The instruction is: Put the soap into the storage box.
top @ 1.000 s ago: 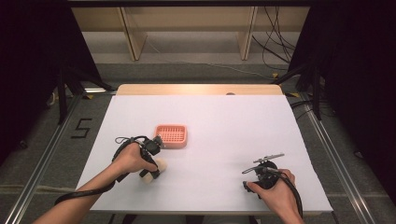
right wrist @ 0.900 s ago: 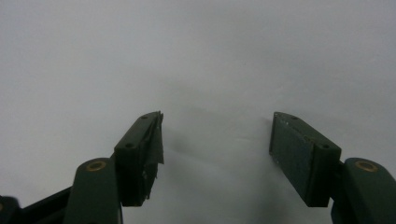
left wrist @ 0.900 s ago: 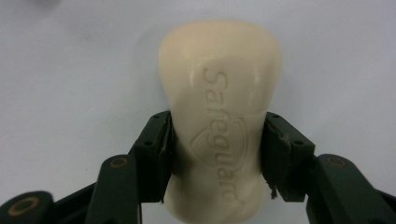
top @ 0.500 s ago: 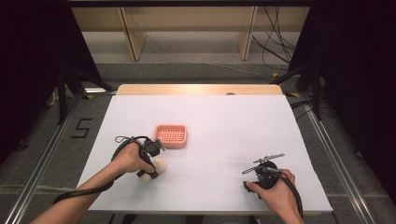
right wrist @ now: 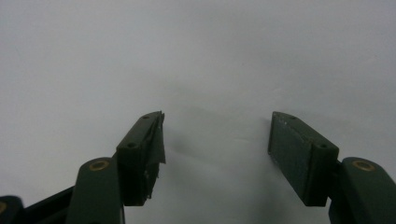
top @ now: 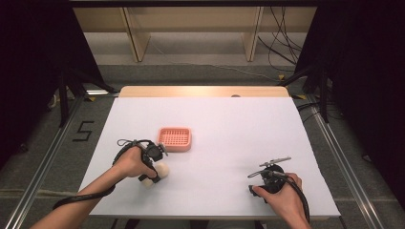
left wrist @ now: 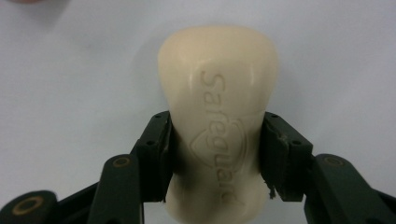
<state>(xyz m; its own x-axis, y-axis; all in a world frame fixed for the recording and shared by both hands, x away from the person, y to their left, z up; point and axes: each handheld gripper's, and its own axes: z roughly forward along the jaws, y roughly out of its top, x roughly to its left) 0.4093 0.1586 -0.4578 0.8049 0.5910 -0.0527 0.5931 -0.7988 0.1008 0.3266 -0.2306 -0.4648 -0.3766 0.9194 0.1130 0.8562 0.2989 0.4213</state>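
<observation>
Soap, a cream-coloured moulded bar with a raised brand name (left wrist: 218,126), sits pinched at its waist between the fingers of the left gripper (top: 154,164), low over the white worktop (top: 229,129) at its near left. Just beyond lies a shallow pink slotted plastic tray (top: 175,139), empty. Judging by this, the pickup looks done and placing remains. Near right, the right gripper (right wrist: 217,144) rests with fingers spread, holding nothing.
</observation>
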